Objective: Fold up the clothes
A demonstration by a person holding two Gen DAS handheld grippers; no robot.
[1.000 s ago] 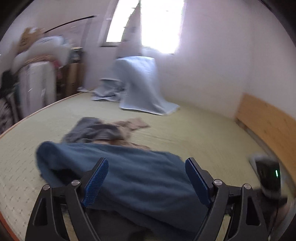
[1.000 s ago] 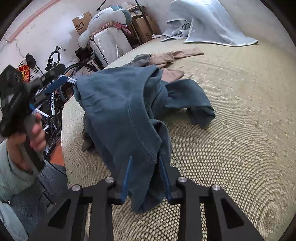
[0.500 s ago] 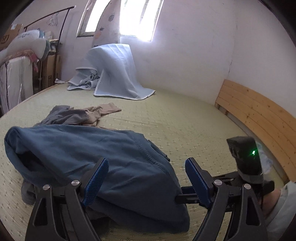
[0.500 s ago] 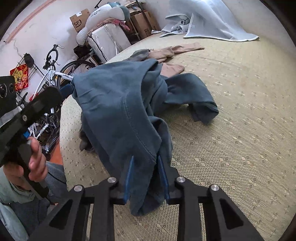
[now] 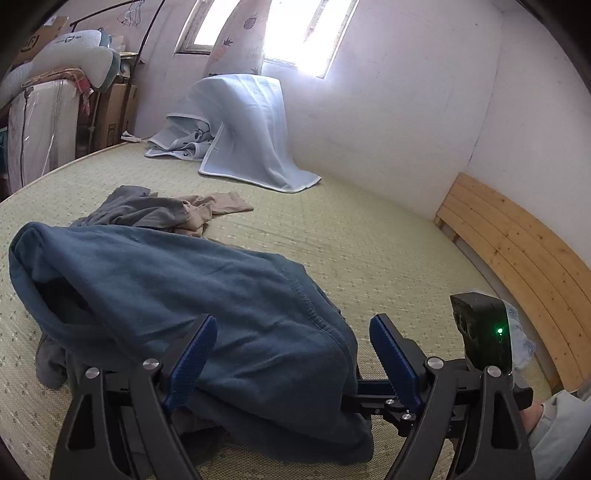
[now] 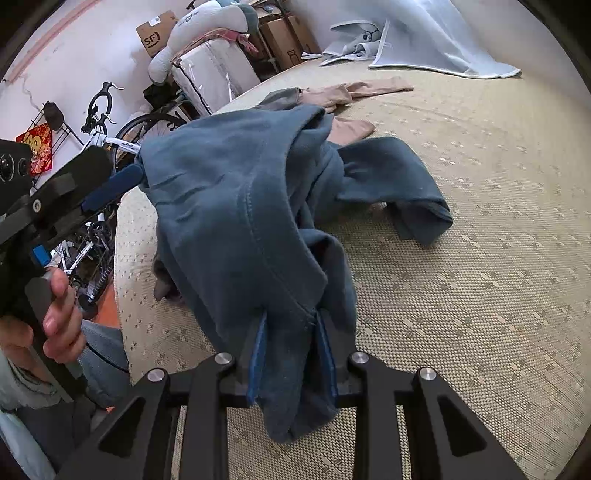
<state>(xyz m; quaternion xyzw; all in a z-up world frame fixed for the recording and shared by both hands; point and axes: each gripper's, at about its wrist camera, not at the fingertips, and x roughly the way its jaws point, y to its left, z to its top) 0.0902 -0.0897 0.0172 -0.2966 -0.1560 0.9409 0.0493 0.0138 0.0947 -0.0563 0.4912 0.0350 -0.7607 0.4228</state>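
The dark blue cotton trousers [image 6: 236, 206] are held bunched above the woven green mat [image 6: 480, 258]. The right gripper [image 6: 291, 350] is clamped on 1 hem; the left gripper [image 5: 291, 354] is spread apart, cloth draped between its fingers. A matching edge should be pinched, then the fabric drawn taut before lowering.

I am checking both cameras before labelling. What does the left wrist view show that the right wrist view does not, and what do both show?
Only the left wrist view shows the window, the wooden headboard and the open left gripper over the cloth.

Only the right wrist view shows the bicycle, the red wall decoration and the right gripper shut on the blue garment.

Both show the blue garment, the beige garment, the light blue blanket and the mat.
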